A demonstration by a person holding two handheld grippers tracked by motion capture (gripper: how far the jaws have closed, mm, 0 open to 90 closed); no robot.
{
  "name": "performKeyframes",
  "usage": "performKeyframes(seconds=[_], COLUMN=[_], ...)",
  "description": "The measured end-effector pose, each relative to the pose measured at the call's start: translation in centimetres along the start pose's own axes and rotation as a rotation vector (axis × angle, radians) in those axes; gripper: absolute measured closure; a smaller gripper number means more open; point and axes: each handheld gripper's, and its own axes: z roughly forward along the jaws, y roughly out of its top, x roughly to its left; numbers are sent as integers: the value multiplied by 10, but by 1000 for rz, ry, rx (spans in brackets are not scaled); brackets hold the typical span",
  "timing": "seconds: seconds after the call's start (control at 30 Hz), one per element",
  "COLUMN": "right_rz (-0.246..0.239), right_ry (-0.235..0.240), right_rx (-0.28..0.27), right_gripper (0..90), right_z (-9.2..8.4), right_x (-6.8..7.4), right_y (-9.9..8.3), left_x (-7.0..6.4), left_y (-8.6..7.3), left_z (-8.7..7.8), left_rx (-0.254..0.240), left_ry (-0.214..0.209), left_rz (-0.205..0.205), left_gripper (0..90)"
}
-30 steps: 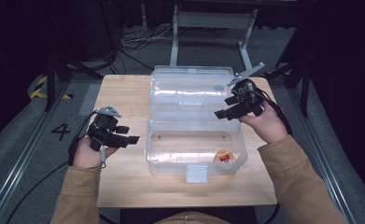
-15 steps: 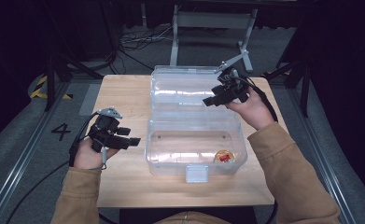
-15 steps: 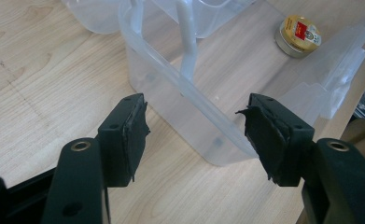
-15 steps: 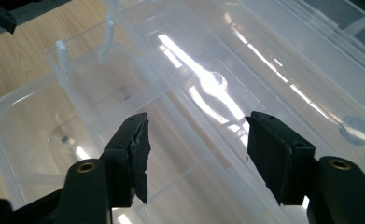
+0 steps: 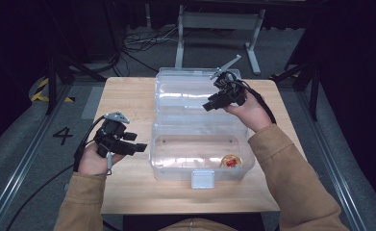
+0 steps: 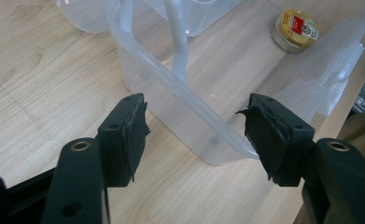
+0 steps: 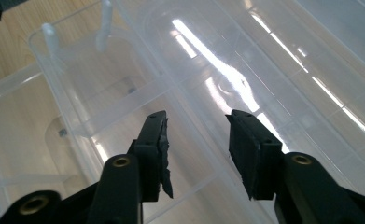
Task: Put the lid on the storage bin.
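A clear plastic box [image 5: 162, 159] stands open on the wooden table [image 5: 128, 96], its lid [image 5: 185, 89] laid back behind it. A small round tin [image 5: 231, 161] with a gold and red label lies in the box's front right corner, the same tin [image 6: 294, 30] as in the left gripper view. My left gripper [image 5: 140, 146] rests by the box's left wall, open, with the box's corner [image 6: 208, 140] just beyond its jaws. My right gripper [image 5: 208, 106] hovers over the lid [image 7: 264, 70]; its jaws have just been closing and stand part open with nothing between them.
A white latch [image 5: 202, 179] sticks out from the box's front wall. A metal stand [image 5: 219, 21] and cables lie on the floor behind the table. Bare wood lies to the left of the box and along the table's front edge.
My right gripper has moved from the box's right side to the left and away, over the lid, and its jaws have narrowed. The left gripper has not moved.
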Motion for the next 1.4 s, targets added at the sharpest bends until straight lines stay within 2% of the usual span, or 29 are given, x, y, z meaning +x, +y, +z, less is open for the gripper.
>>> performKeyframes(seconds=[0.2, 0.27, 0.4, 0.53, 0.77, 0.9, 1.07, 1.17, 1.4], right_rz=[-18, -11, 15, 13, 11, 13, 16, 16, 17], right_ry=[-41, -33, -17, -16, -11, -14, -16, -16, -17], right_rx=[0, 2, 8, 8, 8, 2, 1, 1, 0], right_gripper=[701, 722, 743, 749, 757, 758, 758, 758, 757], right_z=[1, 1, 1, 1, 2, 2, 2, 2, 2], right_x=[-2, -3, -4, -4, -3, -1, -1, -1, -1], right_y=[-2, -2, -2, -2, -3, -3, -4, -4, -4], left_x=[-4, -5, -8, -11, -22, -31, -47, -52, -69], left_y=[1, 2, 3, 5, 9, 13, 18, 20, 22], left_z=[2, 3, 4, 5, 11, 17, 30, 35, 52], left_rx=[6, 9, 11, 14, 33, 45, 83, 93, 124], left_ry=[-15, -19, -27, -35, -60, -83, -111, -121, -171], left_rz=[21, 26, 36, 42, 83, 111, 162, 177, 254], left_gripper=[413, 422, 425, 425, 429, 432, 430, 428, 494])
